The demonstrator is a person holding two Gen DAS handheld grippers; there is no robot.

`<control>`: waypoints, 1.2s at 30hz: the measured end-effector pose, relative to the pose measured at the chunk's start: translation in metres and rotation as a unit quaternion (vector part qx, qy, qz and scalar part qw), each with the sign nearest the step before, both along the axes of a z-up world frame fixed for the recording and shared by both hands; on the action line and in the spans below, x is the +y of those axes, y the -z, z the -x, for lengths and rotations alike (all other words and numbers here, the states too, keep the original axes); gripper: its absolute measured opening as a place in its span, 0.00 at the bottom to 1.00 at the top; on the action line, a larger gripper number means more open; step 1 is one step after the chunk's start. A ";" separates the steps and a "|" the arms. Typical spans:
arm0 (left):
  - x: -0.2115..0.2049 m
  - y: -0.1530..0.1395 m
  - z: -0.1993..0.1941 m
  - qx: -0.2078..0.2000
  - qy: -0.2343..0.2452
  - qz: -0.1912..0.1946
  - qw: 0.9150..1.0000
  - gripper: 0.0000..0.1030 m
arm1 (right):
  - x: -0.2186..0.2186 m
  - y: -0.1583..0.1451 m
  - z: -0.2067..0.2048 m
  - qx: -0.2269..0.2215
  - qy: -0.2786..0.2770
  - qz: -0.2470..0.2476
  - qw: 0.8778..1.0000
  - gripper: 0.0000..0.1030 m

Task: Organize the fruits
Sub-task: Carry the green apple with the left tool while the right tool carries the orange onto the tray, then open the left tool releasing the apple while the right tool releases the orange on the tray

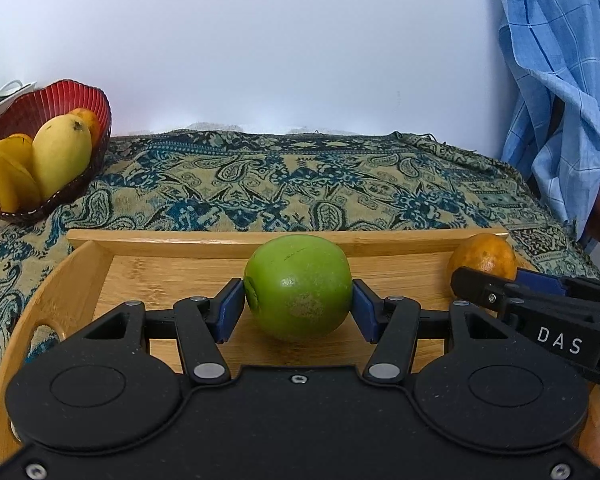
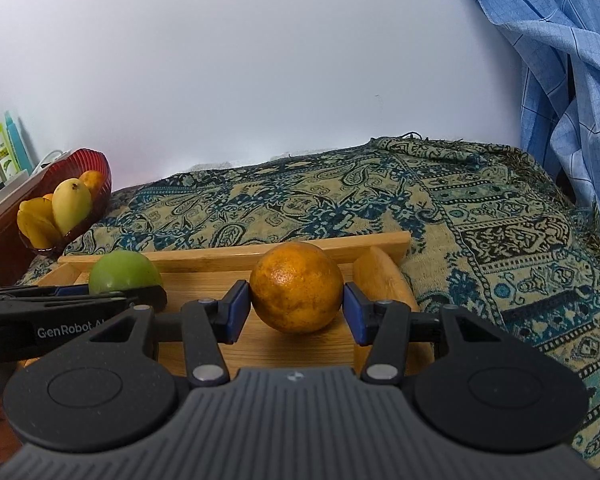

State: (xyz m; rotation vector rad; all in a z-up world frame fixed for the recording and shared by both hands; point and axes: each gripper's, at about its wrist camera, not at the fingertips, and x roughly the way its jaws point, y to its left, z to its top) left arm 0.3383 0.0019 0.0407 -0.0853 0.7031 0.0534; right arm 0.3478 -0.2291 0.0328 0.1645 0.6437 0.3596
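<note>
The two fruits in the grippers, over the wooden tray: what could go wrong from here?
The green fruit and the orange are round, gripped only at their sides, so either might slip and roll. The left gripper and right gripper work close together and could collide. The red bowl already looks crowded.

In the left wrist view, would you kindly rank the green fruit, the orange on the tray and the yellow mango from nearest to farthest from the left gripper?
1. Green fruit: between the left gripper pads, on the wooden tray.
2. Orange: at the tray's far right corner.
3. Yellow mango: in the red bowl, far left, beyond the tray.
</note>
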 end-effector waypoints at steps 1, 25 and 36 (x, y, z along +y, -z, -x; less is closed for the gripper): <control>0.000 0.000 0.000 0.000 0.000 -0.001 1.000 0.53 | 0.000 0.000 0.000 0.000 0.000 -0.001 1.000 0.52; -0.005 -0.002 0.003 0.004 0.004 -0.022 1.000 0.55 | 0.004 -0.003 0.003 -0.009 -0.007 0.029 1.000 0.65; -0.001 0.000 0.016 0.010 0.000 -0.033 0.999 0.75 | 0.003 -0.005 0.012 -0.016 -0.009 0.056 0.998 0.76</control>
